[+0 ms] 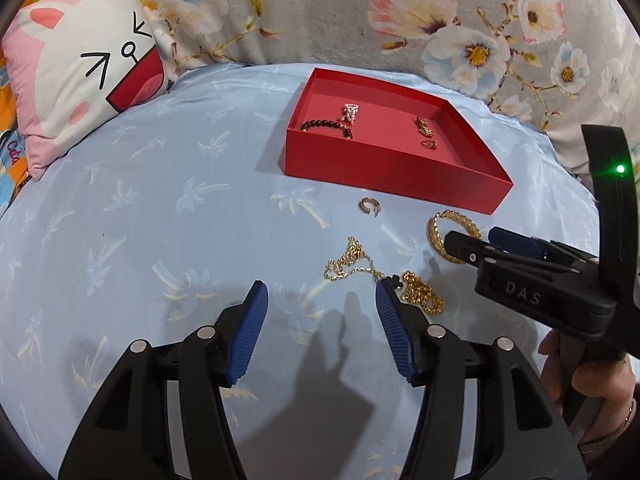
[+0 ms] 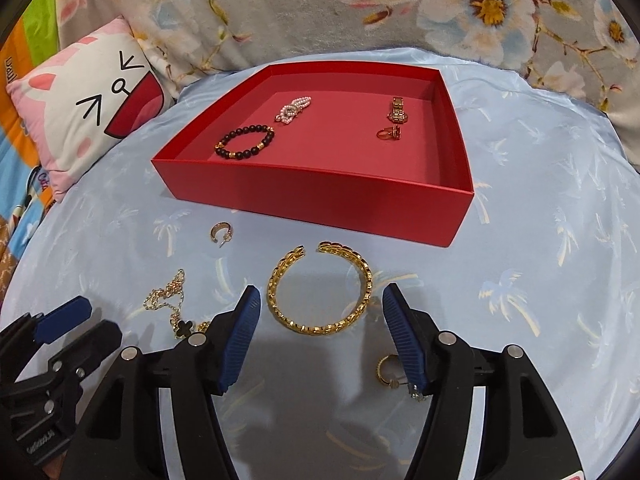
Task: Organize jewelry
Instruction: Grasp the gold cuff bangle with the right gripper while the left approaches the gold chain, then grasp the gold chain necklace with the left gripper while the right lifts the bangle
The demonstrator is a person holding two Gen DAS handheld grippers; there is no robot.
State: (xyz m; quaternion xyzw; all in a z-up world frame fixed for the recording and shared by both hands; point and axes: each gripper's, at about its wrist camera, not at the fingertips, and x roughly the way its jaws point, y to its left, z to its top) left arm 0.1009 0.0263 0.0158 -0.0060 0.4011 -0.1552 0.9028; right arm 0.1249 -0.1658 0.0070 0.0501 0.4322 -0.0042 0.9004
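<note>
A red open box sits on the light blue bedspread and holds a dark bead bracelet, a pearl piece, a gold watch-like piece and a ring. A gold open bangle lies in front of the box, just ahead of my open, empty right gripper. A thin gold chain with a black clover charm, a chunky gold chain and hoop earrings lie nearby. My left gripper is open and empty beside the chains.
A pink and white cat-face pillow lies at the back left. A grey floral quilt rises behind the box. The right gripper's body reaches in from the right in the left wrist view.
</note>
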